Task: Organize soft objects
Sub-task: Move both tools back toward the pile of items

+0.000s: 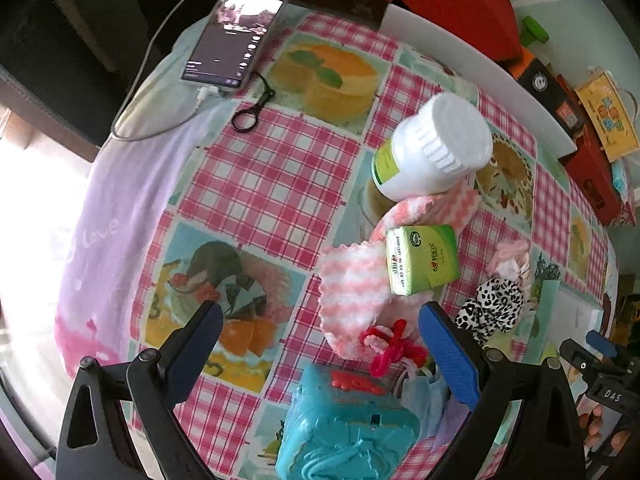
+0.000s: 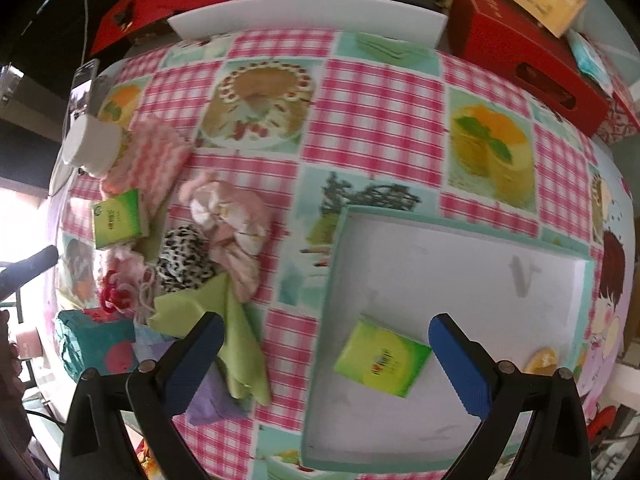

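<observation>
Both grippers (image 1: pixel 320 344) (image 2: pixel 326 354) wide apart, empty

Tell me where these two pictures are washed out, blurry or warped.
Left wrist view: daylight blows out the left edge, bleaching the purple cloth; bottle sharp; fisheye bulges the table. Right wrist view: softer overall, pink cloth smeared, a blown-out strip at far left; white tray evenly lit, its straight walls bowed.

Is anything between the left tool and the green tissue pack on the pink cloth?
Partly. The red yarn bow and the pink cloth's near edge lie between the open left tool and the tissue pack; from above, nothing covers the pack.
</observation>
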